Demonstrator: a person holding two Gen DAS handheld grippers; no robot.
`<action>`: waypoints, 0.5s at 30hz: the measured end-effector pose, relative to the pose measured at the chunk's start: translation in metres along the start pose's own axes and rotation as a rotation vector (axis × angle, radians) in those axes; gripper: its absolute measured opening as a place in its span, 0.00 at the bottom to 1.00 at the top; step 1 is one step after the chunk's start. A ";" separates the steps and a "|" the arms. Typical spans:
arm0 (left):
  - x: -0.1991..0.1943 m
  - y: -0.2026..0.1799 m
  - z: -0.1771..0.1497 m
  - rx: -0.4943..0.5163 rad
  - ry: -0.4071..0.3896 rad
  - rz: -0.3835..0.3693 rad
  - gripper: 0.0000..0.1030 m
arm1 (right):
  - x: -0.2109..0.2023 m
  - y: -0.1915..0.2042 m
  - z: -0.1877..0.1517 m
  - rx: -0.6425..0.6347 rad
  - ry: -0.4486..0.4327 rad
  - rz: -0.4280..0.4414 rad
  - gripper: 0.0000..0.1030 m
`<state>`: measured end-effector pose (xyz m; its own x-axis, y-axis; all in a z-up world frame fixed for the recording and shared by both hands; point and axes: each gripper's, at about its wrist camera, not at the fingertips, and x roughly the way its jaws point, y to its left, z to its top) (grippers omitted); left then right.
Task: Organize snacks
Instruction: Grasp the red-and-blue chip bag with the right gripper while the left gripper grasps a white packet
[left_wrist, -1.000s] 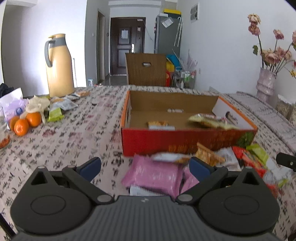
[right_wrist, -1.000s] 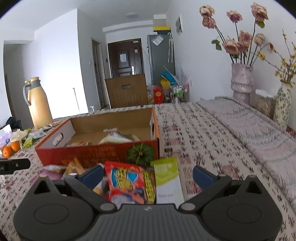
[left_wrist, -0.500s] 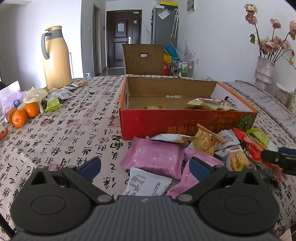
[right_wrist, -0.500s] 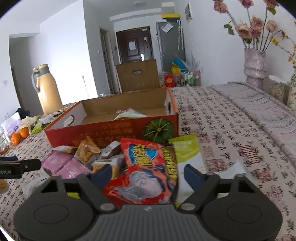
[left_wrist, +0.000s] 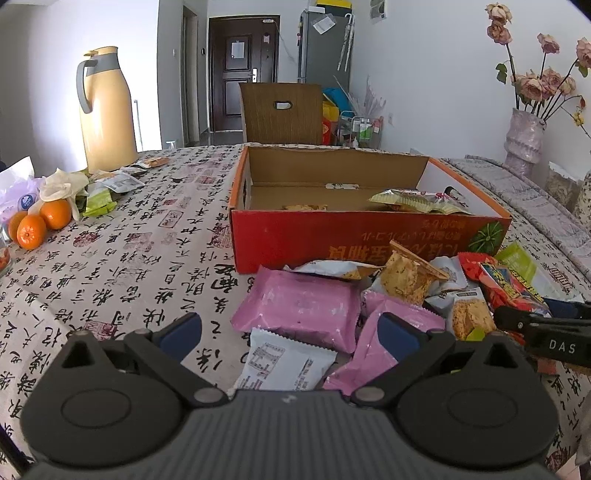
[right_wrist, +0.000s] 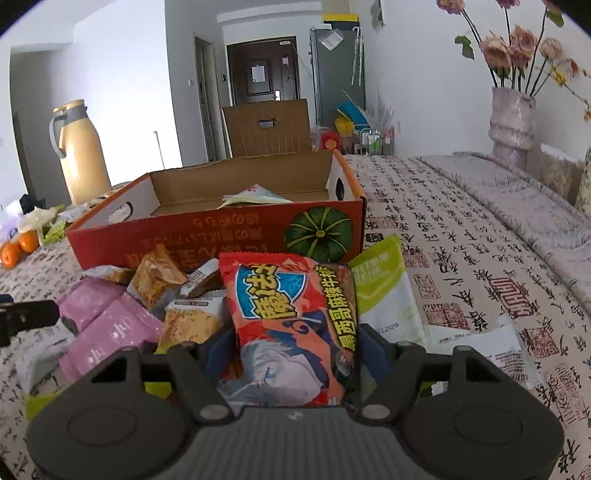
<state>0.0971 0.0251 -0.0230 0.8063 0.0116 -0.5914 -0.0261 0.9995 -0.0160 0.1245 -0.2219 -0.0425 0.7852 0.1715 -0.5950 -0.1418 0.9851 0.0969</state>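
We read "DAS" in white letters on the black right gripper (left_wrist: 554, 345) where it enters the left wrist view. On the white end of the green packet (right_wrist: 384, 295) we make out part of a date, "12/25". The red snack bag (right_wrist: 291, 321) carries large yellow Chinese characters on a blue shield and a yellow column down its edge. The red box (right_wrist: 221, 236) shows upside-down yellow Chinese print beside a green pumpkin picture. The tablecloth (left_wrist: 147, 251) is printed with black calligraphy and red seal stamps.
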 end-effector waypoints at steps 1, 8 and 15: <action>0.000 0.000 0.000 0.000 0.000 0.001 1.00 | 0.000 -0.001 -0.001 0.004 0.005 0.012 0.58; -0.002 0.002 0.000 -0.004 -0.002 0.005 1.00 | -0.011 0.003 -0.005 -0.022 -0.046 0.000 0.48; 0.000 0.007 -0.001 -0.025 0.021 0.017 1.00 | -0.030 -0.004 -0.002 0.010 -0.118 -0.003 0.48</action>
<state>0.0964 0.0317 -0.0234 0.7931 0.0281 -0.6084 -0.0552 0.9981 -0.0258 0.1002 -0.2312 -0.0262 0.8514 0.1673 -0.4971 -0.1335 0.9857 0.1032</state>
